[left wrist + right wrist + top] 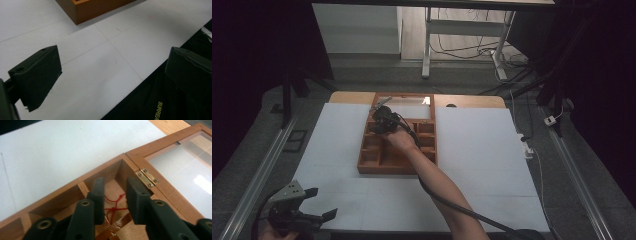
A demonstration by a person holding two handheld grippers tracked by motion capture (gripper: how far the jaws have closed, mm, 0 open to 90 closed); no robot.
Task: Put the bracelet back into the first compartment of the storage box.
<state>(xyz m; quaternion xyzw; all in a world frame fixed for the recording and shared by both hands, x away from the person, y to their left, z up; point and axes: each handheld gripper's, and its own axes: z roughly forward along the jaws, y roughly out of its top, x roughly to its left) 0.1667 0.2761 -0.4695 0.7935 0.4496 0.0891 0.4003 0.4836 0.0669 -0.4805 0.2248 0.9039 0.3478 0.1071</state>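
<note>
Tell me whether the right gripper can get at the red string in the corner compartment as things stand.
Probably yes. The right gripper hangs over that compartment of the wooden box, jaws parted either side of the red string; the glass lid lies folded back, so nothing covers it.

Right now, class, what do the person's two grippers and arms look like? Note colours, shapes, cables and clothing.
Both grippers are black with two blocky flat-faced jaws. The left gripper carries a grey three-cornered plate with small holes. The right gripper trails a thick black cable along a bare, sleeveless forearm. Round metal rivets mark its jaw arms. Dark clothing shows yellow lettering.
</note>
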